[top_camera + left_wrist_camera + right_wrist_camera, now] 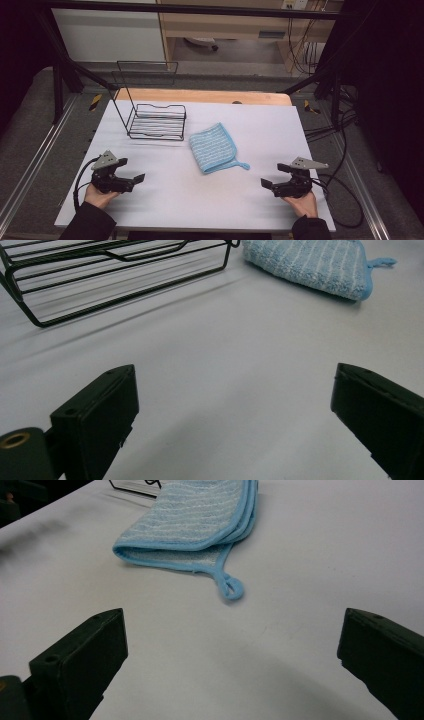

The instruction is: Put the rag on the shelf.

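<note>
Across the middle of the high view lies a white table (pixel 200 200) with a bare wooden strip along its far edge. It bears everything else here.

Toward eleven o'clock from the table's centre stands a black wire rack (pixel 156 121), a low basket of parallel bars with a tall wire frame rising behind it. In the left gripper view its near corner (pixel 100 280) fills the upper left, resting flat on the white surface.

Just right of the rack, about the table's centre, lies a folded blue striped cloth (pixel 213 147), near the rack but apart from it. Its edges are bound in brighter blue, and a small hanging loop (pixel 231 587) trails from its corner toward four o'clock. In the left gripper view the cloth (pixel 310 262) sits at one o'clock beyond the jaws.

At seven o'clock on the table, the left gripper (pixel 136 180) is held in the person's left hand (pixel 97 196), pointing right; its jaws stand wide apart with nothing but bare table between them. At five o'clock, the right gripper (pixel 265 184) is held in the right hand (pixel 301 204), pointing left, jaws likewise spread wide and holding nothing. Both grippers are well apart from the cloth.
</note>
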{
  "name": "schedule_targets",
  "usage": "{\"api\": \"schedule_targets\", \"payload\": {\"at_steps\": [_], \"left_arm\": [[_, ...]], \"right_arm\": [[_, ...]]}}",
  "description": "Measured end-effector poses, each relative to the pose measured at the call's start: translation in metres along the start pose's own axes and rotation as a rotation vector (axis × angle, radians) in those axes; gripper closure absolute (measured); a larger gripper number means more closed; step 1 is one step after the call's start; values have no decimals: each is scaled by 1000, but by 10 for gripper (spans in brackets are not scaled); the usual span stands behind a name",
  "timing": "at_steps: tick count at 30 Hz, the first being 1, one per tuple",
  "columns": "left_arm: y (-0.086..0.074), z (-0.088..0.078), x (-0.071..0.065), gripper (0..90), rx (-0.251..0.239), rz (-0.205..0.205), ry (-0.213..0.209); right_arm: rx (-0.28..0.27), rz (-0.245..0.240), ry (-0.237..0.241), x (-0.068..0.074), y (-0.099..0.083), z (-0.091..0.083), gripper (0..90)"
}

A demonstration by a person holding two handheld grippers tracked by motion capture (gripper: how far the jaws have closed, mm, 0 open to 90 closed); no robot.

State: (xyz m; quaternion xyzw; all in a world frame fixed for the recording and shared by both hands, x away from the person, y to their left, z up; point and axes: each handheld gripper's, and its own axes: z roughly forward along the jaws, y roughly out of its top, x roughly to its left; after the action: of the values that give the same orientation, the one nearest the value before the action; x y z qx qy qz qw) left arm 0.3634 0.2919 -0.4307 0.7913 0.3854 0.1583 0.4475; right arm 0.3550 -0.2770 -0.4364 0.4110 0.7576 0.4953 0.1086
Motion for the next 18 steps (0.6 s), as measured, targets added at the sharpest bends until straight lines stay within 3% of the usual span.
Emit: {"api": "schedule_targets", "payload": {"at_steps": [11,18], "left_arm": [[-1,-2,0,50,-1,5,0],[-2,-1,0,51,4,11,3]], "right_arm": [[16,-6,-11,3,0,3,5],[38,-21,1,12,3,14,5]]}}
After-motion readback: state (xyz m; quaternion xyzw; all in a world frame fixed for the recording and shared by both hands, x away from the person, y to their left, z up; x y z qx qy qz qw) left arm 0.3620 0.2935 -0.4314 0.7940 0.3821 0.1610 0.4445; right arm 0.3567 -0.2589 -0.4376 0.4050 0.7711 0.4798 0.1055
